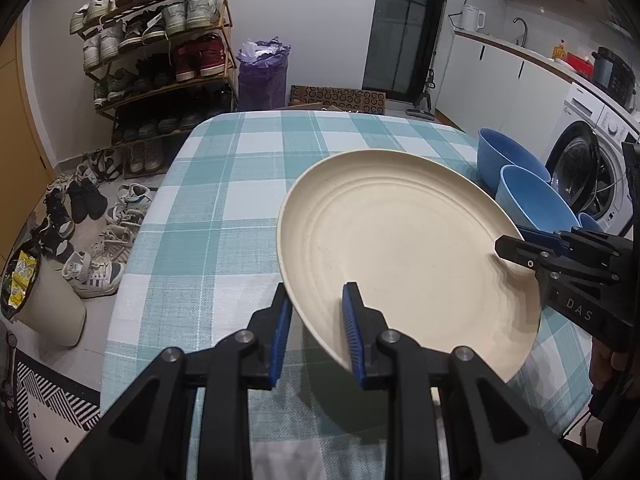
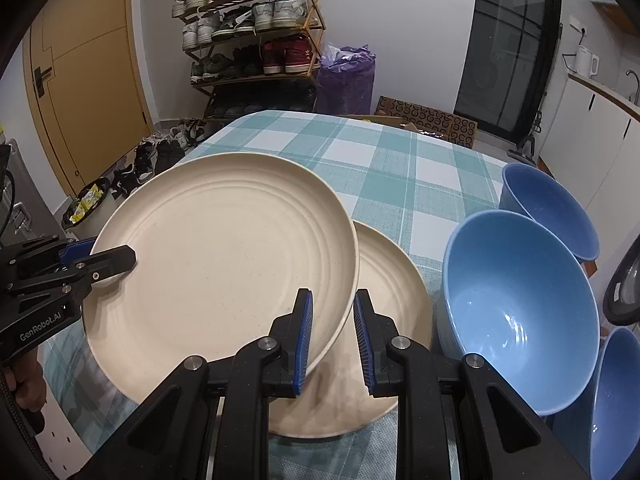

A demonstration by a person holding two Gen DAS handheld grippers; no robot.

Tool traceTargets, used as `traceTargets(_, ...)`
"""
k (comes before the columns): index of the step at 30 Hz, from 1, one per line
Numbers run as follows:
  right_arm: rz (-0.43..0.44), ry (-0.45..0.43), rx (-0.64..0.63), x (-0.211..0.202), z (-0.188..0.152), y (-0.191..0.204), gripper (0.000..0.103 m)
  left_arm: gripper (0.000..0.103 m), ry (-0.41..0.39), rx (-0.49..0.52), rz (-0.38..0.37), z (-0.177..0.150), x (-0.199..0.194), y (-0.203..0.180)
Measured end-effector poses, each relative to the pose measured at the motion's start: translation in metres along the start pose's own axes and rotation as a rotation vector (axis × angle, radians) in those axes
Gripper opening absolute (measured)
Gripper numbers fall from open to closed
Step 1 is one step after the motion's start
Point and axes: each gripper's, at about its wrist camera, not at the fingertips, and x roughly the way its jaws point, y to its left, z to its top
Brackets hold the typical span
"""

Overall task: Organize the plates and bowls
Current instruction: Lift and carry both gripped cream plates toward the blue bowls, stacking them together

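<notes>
Cream plate [image 2: 224,256] — both grippers clamped

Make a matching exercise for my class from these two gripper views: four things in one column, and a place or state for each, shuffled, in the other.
Things
1. upper cream plate
2. lower cream plate
3. nearest blue bowl
4. purple bag

Places or states
A. on the floor beside the shoe rack
B. lying flat on the checked tablecloth
C. standing on the table right of the plates
D. raised, tilted, rim gripped by the left hand-held gripper and the right hand-held gripper

Pairs: 1-D, 2-B, 3-C, 4-A
</notes>
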Motion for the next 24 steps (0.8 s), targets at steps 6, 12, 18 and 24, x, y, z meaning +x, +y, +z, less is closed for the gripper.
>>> traceTargets(6, -0.009, 0.008, 0.017, -0.001, -0.008, -0.005, 0.021, 0.024, 0.008, 0.015, -0.008, 0.000, 0.005, -0.007)
traceTargets(12, -0.020, 0.020, 0.032, 0.002, -0.016, -0.011, 0.021, 0.024, 0.023, 0.037, -0.017, -0.001, 0.013, -0.015)
traceTargets(18, -0.033, 0.030, 0.047, 0.005, -0.023, -0.016, 0.021, 0.024, 0.035, 0.058, -0.017, 0.000, 0.023, -0.020)
traceTargets(24, -0.055, 0.037, 0.057, 0.009, -0.028, -0.020, 0.021, 0.024, 0.023, 0.096, -0.004, 0.002, 0.030, -0.028)
